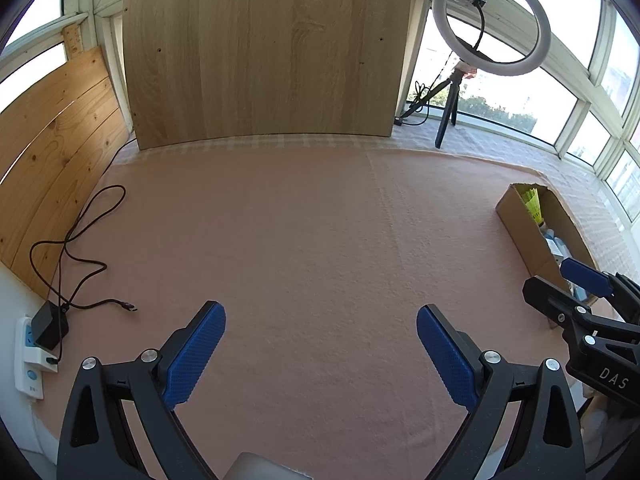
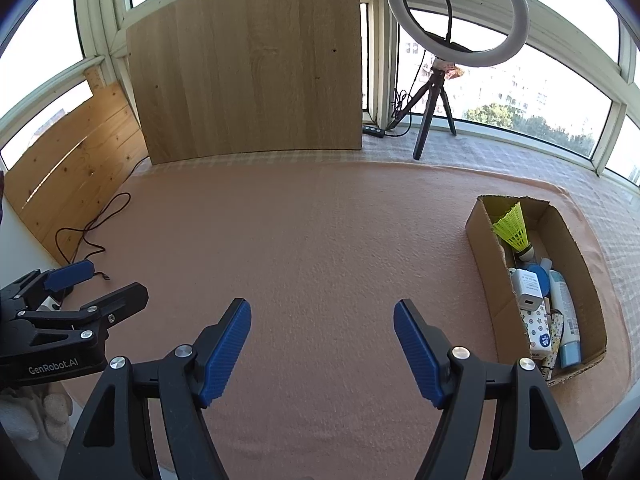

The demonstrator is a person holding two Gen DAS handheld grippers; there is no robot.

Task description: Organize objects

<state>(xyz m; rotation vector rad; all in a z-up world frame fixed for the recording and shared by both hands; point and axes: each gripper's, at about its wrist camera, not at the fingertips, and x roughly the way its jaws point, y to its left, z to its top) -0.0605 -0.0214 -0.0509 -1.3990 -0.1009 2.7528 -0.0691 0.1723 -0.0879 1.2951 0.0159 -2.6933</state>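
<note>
Left wrist view: left tongs (image 1: 320, 344) spread wide, holding nothing, over the pink surface (image 1: 304, 240); one cardboard box (image 1: 524, 228) far right, one black cable (image 1: 76, 248) left.

Right wrist view: right tongs (image 2: 322, 338) wide, nothing held; one box (image 2: 488, 280) at right containing one yellow shuttlecock (image 2: 514, 228), one white charger (image 2: 528, 286), one blue tube (image 2: 564, 316).
</note>
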